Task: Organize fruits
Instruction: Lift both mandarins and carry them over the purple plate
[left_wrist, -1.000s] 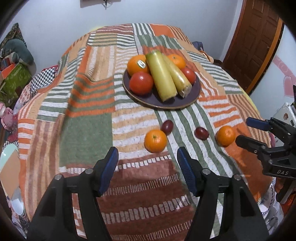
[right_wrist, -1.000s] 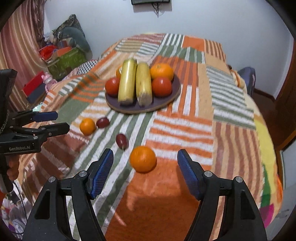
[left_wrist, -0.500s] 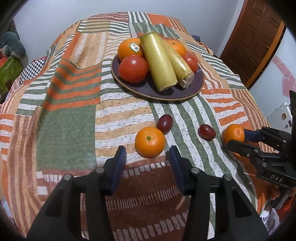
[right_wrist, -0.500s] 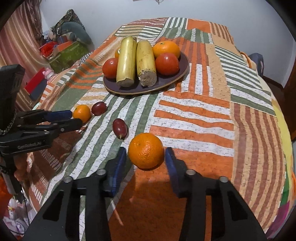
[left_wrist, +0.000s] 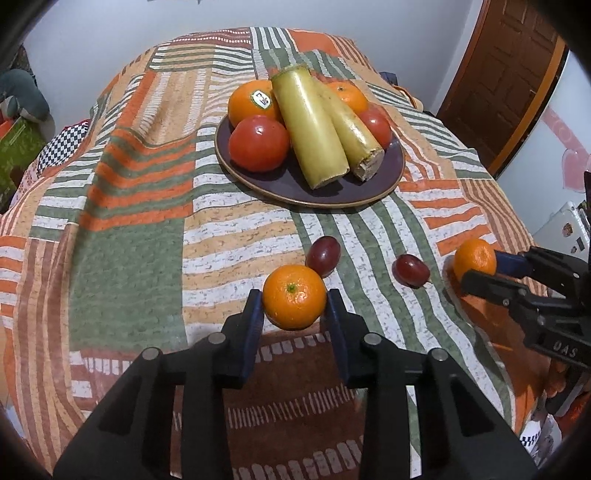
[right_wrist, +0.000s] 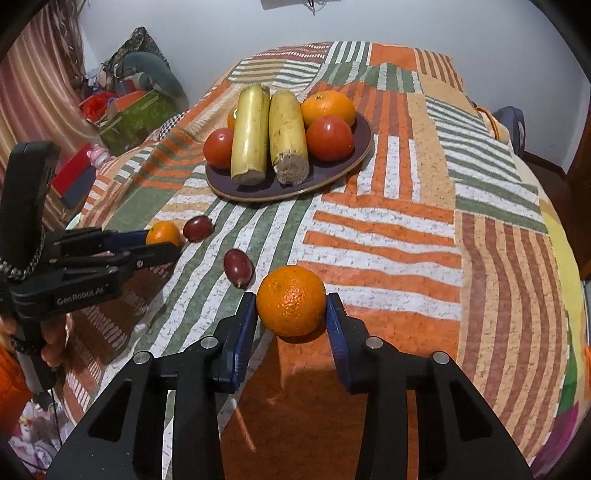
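Mandarins sit clamped in both our tools: left gripper (left_wrist: 294, 308) pinches the near mandarin (left_wrist: 294, 296), right gripper (right_wrist: 291, 310) pinches the other mandarin (right_wrist: 291, 300), beside two grapes (left_wrist: 410, 269).

Under me: bed w/ patchwork striped cover (left_wrist: 122, 229), orange, green, brown & white blocks. White wall (right_wrist: 424, 26) behind it. Brown wooden door (left_wrist: 506, 77) off to my right. On my left, a striped curtain (right_wrist: 33, 96), a green box (right_wrist: 136, 114) w/ a heap of clutter, plus a checkered cloth (left_wrist: 61, 144) at the bed's edge
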